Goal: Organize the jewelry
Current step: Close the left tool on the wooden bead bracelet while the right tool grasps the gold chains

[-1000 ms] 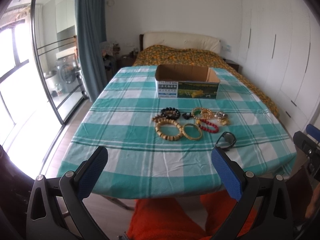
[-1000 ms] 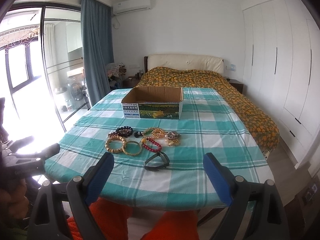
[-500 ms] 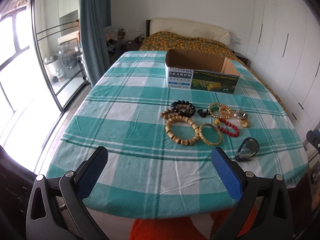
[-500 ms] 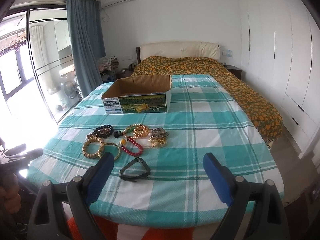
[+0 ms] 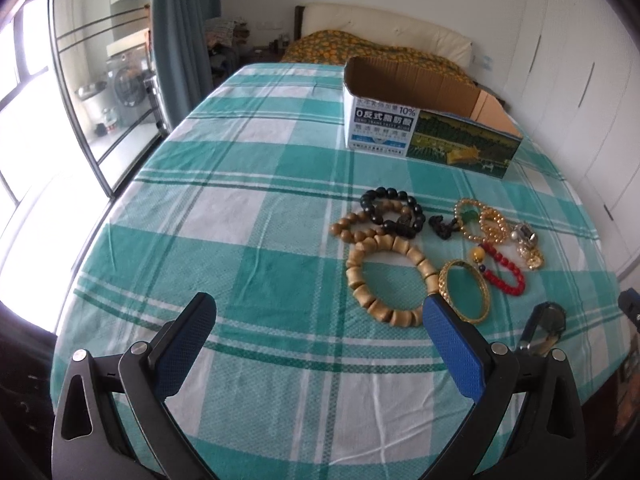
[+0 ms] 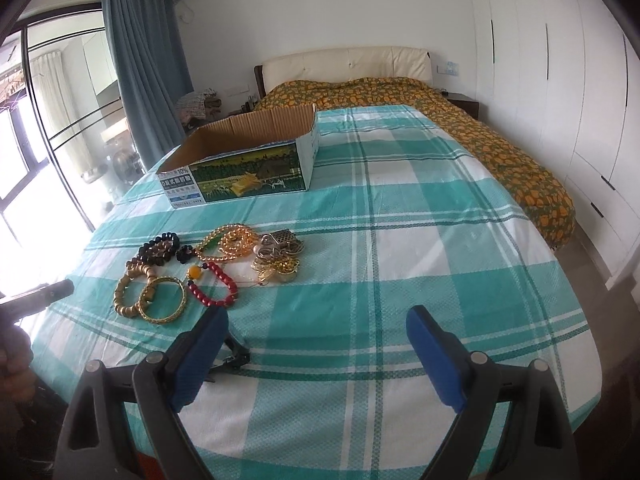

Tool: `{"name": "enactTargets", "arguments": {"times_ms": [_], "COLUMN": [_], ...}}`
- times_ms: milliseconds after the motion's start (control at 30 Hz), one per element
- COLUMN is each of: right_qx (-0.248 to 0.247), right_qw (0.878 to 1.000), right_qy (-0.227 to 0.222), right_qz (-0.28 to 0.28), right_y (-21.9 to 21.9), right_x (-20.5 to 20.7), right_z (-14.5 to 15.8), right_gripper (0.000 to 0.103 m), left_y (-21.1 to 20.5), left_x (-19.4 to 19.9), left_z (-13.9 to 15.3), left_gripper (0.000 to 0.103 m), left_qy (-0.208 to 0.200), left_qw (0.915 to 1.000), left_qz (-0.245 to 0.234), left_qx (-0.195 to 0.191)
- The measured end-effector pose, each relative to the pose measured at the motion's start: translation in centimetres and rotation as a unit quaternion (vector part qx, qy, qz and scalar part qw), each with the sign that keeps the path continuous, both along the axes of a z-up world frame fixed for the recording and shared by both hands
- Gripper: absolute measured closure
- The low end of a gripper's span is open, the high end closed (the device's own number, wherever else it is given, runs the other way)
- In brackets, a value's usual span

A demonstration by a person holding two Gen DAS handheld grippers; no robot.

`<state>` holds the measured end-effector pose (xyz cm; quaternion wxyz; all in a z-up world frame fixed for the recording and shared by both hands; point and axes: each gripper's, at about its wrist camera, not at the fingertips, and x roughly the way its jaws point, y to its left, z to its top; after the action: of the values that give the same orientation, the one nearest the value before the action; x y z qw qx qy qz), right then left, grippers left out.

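Several bracelets lie in a cluster on the green checked tablecloth [image 5: 248, 216]: a wooden bead bracelet [image 5: 388, 276], a gold bangle [image 5: 464, 292], a red bead bracelet [image 5: 506, 274], a black bead bracelet [image 5: 394, 212] and gold trinkets [image 5: 528, 246]. An open cardboard box [image 5: 428, 120] stands behind them. My left gripper [image 5: 320, 336] is open and empty just in front of the wooden bracelet. My right gripper [image 6: 316, 340] is open and empty, right of the cluster [image 6: 208, 268]. Dark glasses [image 5: 544, 326] lie near the front edge; my right gripper's left finger hides most of them [image 6: 234, 358].
A bed with an orange-patterned cover [image 6: 500, 148] stands behind the table. White wardrobes [image 6: 560, 80] line the right wall. Glass doors and a blue curtain [image 6: 140, 76] are on the left. The table's front edge is just below both grippers.
Both grippers have moved forward and lower over the table, closer to the jewelry. Both stay open. Nothing on the table has moved.
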<state>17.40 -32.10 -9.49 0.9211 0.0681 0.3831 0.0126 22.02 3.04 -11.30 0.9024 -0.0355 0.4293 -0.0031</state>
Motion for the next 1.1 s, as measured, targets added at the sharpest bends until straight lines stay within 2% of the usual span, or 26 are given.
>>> {"name": "enactTargets", "arguments": {"times_ms": [133, 300, 400, 533, 567, 767, 867, 900, 933, 967, 1033, 1067, 1100], "right_qx": [-0.005, -0.011, -0.015, -0.018, -0.019, 0.001, -0.008, -0.029, -0.034, -0.035, -0.019, -0.011, -0.001], "right_qw": [1.0, 1.0, 0.998, 0.995, 0.994, 0.99, 0.987, 0.987, 0.986, 0.986, 0.986, 0.986, 0.986], "right_qy": [0.006, -0.007, -0.012, 0.018, 0.027, 0.052, 0.067, 0.057, 0.06, 0.06, 0.069, 0.071, 0.07], "right_qz": [0.011, 0.028, 0.059, 0.099, 0.106, 0.132, 0.144, 0.145, 0.149, 0.151, 0.152, 0.152, 0.151], "right_y": [0.4, 0.5, 0.6, 0.9, 1.0, 2.2, 3.3, 3.9, 4.2, 4.4, 4.1, 3.8, 3.5], "right_x": [0.7, 2.4, 4.9, 9.2, 10.2, 14.8, 16.3, 16.4, 16.5, 16.6, 16.9, 16.9, 16.8], "right_z": [-0.6, -0.7, -1.5, -3.9, -4.5, -6.7, -7.8, -7.8, -7.9, -7.7, -7.4, -7.1, -6.7], "right_gripper": [0.01, 0.01, 0.01, 0.01, 0.011, 0.012, 0.028, 0.043, 0.053, 0.068, 0.07, 0.074, 0.074], "left_y": [-0.6, -1.1, -1.0, -1.0, -1.0, -1.0, -1.1, -1.1, -1.1, -1.1, -1.2, -1.2, -1.4], "left_x": [1.8, 3.7, 4.9, 6.3, 6.2, 5.9, 5.9, 5.9, 5.8, 5.8, 5.9, 5.9, 5.6], "left_z": [-1.6, -3.3, -4.6, -6.8, -6.7, -7.0, -7.0, -7.0, -6.9, -6.8, -6.7, -6.5, -6.2], "left_gripper": [0.0, 0.0, 0.0, 0.0, 0.0, 0.0, 0.0, 0.0, 0.0, 0.0, 0.001, 0.01, 0.028], "left_qy": [0.02, 0.035, 0.047, 0.074, 0.059, 0.042, 0.045, 0.047, 0.049, 0.055, 0.073, 0.074, 0.065], "left_qw": [0.9998, 0.9993, 0.9988, 0.9967, 0.9977, 0.9984, 0.9983, 0.9982, 0.998, 0.9977, 0.9965, 0.9967, 0.9972], "left_qz": [-0.002, -0.003, 0.002, 0.001, 0.0, -0.009, -0.007, -0.005, -0.003, 0.0, 0.002, -0.005, -0.009], "left_qx": [0.003, 0.015, 0.017, 0.032, 0.032, 0.036, 0.037, 0.037, 0.039, 0.039, 0.039, 0.034, 0.037]}}
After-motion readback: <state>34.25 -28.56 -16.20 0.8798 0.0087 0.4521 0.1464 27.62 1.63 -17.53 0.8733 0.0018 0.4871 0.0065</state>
